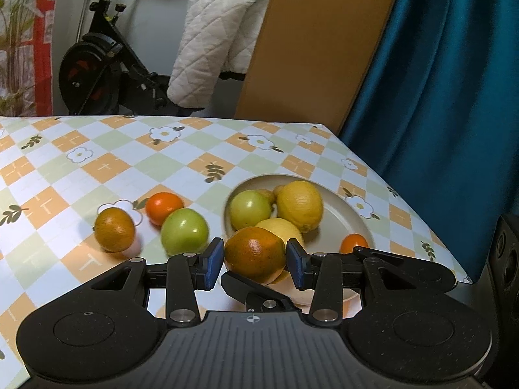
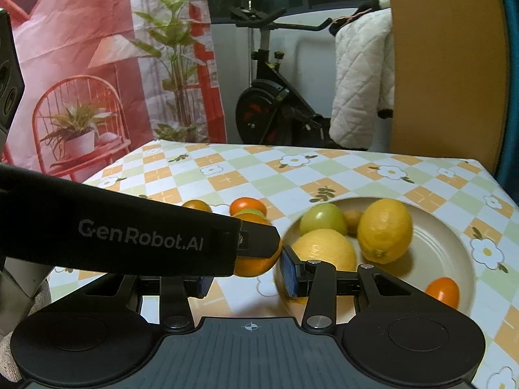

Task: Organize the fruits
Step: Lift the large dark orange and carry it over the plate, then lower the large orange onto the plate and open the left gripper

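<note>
**Left tongs carry an orange beside a plate of fruit**

A tabletop [image 1: 97, 162] covered in a checked cloth of orange, green and white squares with small flowers holds a round cream plate [image 1: 343, 220] and several loose fruits.

The left tongs [image 1: 255, 261] pinch a large orange [image 1: 254, 253] with a greenish-brown top between their two blue pads, one pad against each side. The fruit sits over the near edge of the plate, in front of the pile there.

On the plate lie two lemons, one [image 1: 300, 204] toward the back and the other [image 1: 282, 230] just behind the held orange, with a green apple [image 1: 249, 209] to their left and a small tangerine [image 1: 353, 243] at the right near the rim. A small brownish fruit peeks out behind the apple; what it is cannot be told.

On the cloth left of the plate are a second green apple [image 1: 184, 230], a small bright orange fruit [image 1: 163, 207] just behind it, and a darker greenish orange [image 1: 114, 229] farther left.

The right tongs [image 2: 248, 275] hang low beside the plate's near-left rim. Their blue pads stand a little apart, and the black body of the left tool crosses in front of the left one. Nothing can be seen gripped between them; the orange shows just beyond their gap, held by the other tool.

Behind the tabletop stand an exercise bike [image 1: 97, 64] draped with a white quilted cover [image 1: 214, 39], a tan board and a teal curtain [image 1: 438, 81].
</note>
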{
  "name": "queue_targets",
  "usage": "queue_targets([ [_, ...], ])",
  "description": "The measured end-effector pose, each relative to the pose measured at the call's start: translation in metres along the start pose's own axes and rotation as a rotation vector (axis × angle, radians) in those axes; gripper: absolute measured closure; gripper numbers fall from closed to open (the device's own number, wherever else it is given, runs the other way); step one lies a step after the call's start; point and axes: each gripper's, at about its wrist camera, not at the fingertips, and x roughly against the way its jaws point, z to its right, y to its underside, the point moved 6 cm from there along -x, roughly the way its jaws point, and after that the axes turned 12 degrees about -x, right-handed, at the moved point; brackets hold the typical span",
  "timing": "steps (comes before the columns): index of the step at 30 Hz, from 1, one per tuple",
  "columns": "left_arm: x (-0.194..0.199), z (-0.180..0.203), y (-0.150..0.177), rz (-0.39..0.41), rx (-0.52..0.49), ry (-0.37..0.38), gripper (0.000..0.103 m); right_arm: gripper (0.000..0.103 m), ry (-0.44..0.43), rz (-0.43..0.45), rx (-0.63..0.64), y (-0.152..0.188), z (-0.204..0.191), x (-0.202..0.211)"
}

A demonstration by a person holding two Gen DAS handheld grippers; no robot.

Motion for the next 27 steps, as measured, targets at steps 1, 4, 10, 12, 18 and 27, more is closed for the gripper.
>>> queue_targets([
  [1,0.001,0.003,0.0,0.0,-0.005,0.002,0.059,0.065,0.002,0.003,-0.004,0.0,0.002,0.002],
  [4,0.0,0.012,-0.002,-0.002,-0.025,0.011,0.059,0.065,0.008,0.012,-0.02,-0.001,0.01,0.009],
  [10,-0.003,0.033,-0.004,-0.009,-0.064,0.032,0.059,0.064,0.025,0.032,-0.056,-0.001,0.028,0.022],
  [12,-0.006,0.039,-0.005,-0.013,-0.075,0.038,0.059,0.064,0.029,0.037,-0.07,-0.001,0.034,0.025],
  [18,-0.015,0.051,-0.009,-0.022,-0.098,0.063,0.059,0.064,0.054,0.049,-0.111,-0.001,0.053,0.029],
  [27,-0.041,0.066,-0.014,-0.05,-0.149,0.077,0.058,0.064,0.094,0.052,-0.183,-0.001,0.089,0.02],
])
